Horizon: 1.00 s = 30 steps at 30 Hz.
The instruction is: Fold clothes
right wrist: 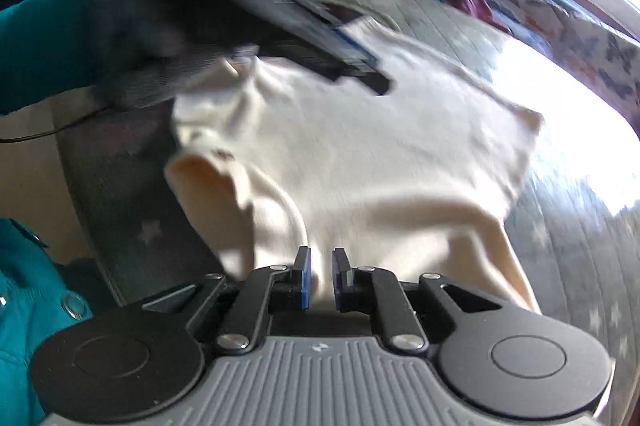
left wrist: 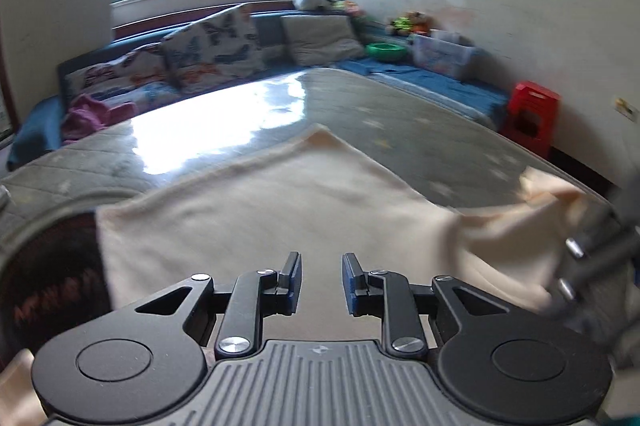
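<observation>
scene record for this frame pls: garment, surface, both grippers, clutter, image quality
garment: cream shirt, spread on the surface, rumpled, edges curled
surface: grey quilted bed cover with pale stars, strong window glare
left gripper: open, empty, over the shirt's near edge
right gripper: narrow gap between the fingers, over the shirt, grip unclear
background: butterfly-print cushions, purple cloth, green bowl, red stool
image quality: motion blur in both views, worse in the right wrist view

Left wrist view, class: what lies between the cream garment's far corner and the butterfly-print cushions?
In the left wrist view, only the grey quilted surface, glaring with window light, lies between the cream garment and the butterfly-print cushions; nothing rests on that stretch.
</observation>
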Each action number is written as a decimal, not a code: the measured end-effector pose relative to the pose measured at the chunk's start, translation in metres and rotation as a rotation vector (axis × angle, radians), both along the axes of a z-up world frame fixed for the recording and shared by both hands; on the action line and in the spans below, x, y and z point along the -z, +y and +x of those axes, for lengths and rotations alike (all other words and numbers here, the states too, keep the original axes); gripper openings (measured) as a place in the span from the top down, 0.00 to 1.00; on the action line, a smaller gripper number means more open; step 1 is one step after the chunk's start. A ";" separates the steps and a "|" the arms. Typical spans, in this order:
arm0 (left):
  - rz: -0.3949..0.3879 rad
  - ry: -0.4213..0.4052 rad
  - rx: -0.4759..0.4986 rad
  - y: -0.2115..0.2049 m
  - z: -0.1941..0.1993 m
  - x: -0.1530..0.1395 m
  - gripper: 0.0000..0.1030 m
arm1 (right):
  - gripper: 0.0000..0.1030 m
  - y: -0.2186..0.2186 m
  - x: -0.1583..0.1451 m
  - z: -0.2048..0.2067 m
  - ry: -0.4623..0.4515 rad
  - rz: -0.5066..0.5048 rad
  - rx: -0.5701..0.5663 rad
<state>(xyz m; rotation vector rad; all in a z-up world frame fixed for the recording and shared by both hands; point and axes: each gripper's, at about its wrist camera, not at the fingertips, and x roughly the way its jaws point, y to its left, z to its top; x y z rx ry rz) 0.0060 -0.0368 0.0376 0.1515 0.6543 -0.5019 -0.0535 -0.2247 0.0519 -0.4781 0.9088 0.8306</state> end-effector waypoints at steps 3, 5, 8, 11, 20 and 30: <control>0.025 -0.016 0.034 -0.009 -0.023 0.005 0.76 | 0.89 -0.010 -0.006 -0.001 -0.007 0.023 0.019; 0.020 -0.018 0.057 -0.014 -0.034 0.007 0.76 | 0.84 -0.015 -0.013 0.005 -0.042 0.068 0.072; 0.031 -0.022 0.096 -0.022 -0.045 0.011 0.75 | 0.83 -0.020 -0.013 0.016 -0.074 0.108 0.152; 0.049 -0.011 0.129 -0.029 -0.052 0.018 0.75 | 0.83 -0.031 -0.003 0.026 -0.054 0.129 0.221; 0.040 -0.037 0.174 -0.037 -0.054 0.011 0.69 | 0.73 -0.093 0.002 0.022 -0.086 0.200 0.492; 0.016 0.008 0.237 -0.069 -0.049 0.028 0.67 | 0.68 -0.145 0.024 0.020 -0.181 0.097 0.720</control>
